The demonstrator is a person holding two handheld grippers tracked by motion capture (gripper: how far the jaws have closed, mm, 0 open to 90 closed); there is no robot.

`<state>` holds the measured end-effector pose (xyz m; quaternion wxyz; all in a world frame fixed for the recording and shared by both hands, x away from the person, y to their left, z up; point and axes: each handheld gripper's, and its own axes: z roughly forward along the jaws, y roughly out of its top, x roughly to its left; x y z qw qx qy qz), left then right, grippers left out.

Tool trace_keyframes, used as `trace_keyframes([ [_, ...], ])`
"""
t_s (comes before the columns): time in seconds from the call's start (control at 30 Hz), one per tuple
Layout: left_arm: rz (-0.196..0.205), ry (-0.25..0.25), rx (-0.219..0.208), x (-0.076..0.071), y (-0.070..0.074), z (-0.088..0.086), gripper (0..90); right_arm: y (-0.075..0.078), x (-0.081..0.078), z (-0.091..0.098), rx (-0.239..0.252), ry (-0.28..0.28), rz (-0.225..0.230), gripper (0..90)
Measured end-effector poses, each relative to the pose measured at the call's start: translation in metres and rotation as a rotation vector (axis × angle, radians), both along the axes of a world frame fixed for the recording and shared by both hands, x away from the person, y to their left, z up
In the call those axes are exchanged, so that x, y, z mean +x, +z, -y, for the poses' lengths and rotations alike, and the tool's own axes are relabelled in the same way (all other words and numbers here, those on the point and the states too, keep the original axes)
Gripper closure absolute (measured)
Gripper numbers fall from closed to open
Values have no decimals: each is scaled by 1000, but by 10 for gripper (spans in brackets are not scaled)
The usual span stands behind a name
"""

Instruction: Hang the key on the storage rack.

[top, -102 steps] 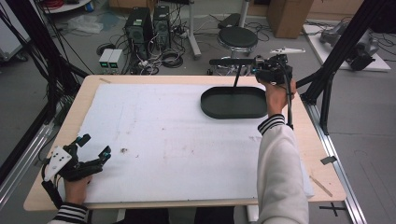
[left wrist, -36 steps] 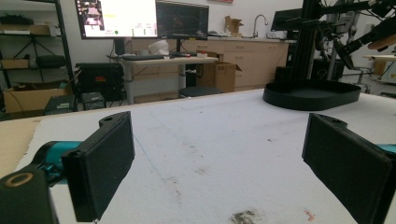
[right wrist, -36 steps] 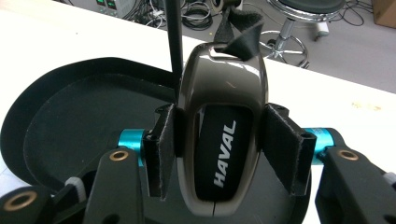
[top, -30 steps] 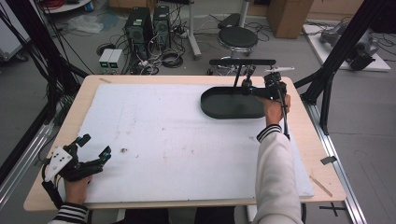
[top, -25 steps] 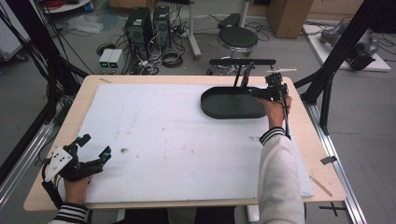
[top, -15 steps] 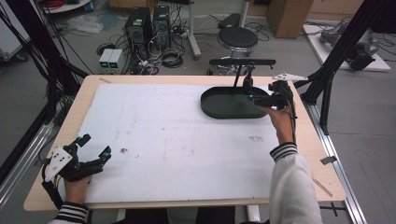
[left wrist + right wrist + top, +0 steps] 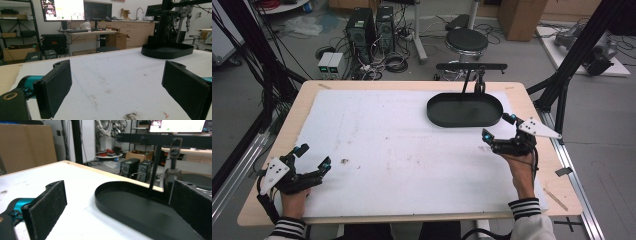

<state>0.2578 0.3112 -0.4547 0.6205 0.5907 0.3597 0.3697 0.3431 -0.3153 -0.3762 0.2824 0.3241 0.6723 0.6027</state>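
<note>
At the right of the high view, the right gripper [image 7: 498, 127] hovered just beside the near right end of the black oval tray [image 7: 464, 111]; its jaws had just been opening and stood wide with nothing between them. The tray sat in the upper right of the white table cover [image 7: 387, 145]. At lower left, the left gripper [image 7: 313, 156] rested with its jaws wide and empty.

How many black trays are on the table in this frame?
1. The black oval tray sits at the table's far right, just beyond the open right gripper. It looks empty; a black stand rises behind it.
</note>
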Motion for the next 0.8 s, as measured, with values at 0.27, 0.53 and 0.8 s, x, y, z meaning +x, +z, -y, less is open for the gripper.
trace_keyframes([
  [0.27, 3, 2, 4, 0, 0, 0, 97, -41, -25, 1, 17, -6, 51, 3],
  [0.53, 5, 0, 5, -1, 0, 0, 97, -72, -36, 4, 36, -30, 54, 3],
  [0.8, 3, 2, 4, 0, 0, 0, 97, -76, -37, 5, 36, -43, 52, 4],
])
